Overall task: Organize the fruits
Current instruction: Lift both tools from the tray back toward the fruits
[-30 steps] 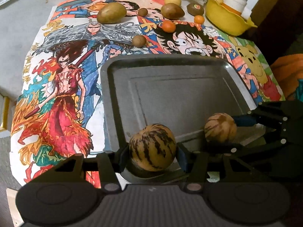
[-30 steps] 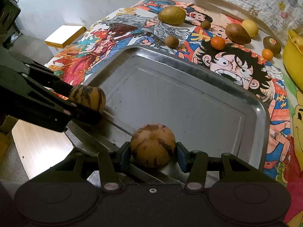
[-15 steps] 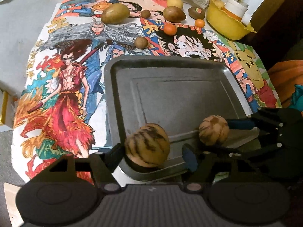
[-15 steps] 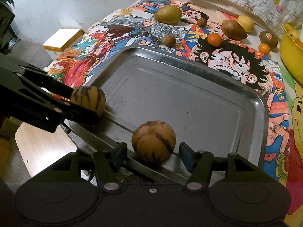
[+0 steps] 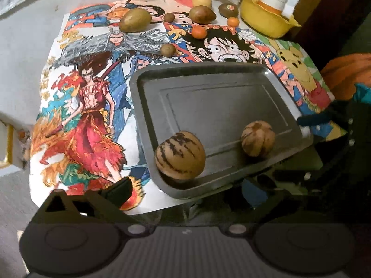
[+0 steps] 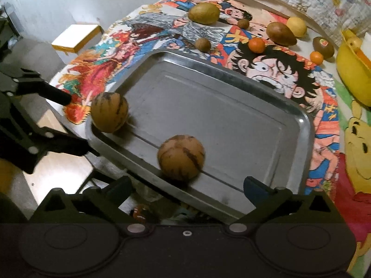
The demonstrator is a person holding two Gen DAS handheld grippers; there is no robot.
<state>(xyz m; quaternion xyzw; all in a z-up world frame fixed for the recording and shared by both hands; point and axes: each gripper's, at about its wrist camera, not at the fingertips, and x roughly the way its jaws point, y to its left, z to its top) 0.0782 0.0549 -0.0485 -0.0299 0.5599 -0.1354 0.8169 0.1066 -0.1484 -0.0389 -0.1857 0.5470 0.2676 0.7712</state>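
Left wrist view: I'm looking down at the metal tray (image 5: pixel 208 97) sitting on the cartoon-print cloth (image 5: pixel 76 120), and both striped fruits are sitting inside it along the near edge.
Left gripper (image 5: pixel 185 192): my fingers are spreading wide right now, and nothing is pinched between them. The near striped fruit (image 5: pixel 180 154) is resting in the tray's near-left corner, clear of the pads.
Right gripper (image 6: pixel 187 187): same deal, fingers are opening up wide. The other striped fruit (image 6: pixel 181 157) is lying on the tray floor between them, but the pads aren't touching it.
Right wrist view: I'm seeing the left gripper's dark fingers coming in from the left side, one above and one below the corner fruit, both apart from it.
Loose fruit: still waiting on the cloth beyond the tray. A big green-yellow mango (image 5: pixel 135 20), a brownish mango (image 5: pixel 202 14), a yellow lemon (image 5: pixel 201 0), a kiwi with a sticker (image 5: pixel 228 10), two small oranges (image 5: pixel 199 32) and two small brown round fruits (image 5: pixel 168 50).
Yellow bowl (image 5: pixel 262 23): sitting at the far right corner of the bench, with something white in it that I can't make out.
Tray position: its near edge is hanging a bit past the cloth's front edge.
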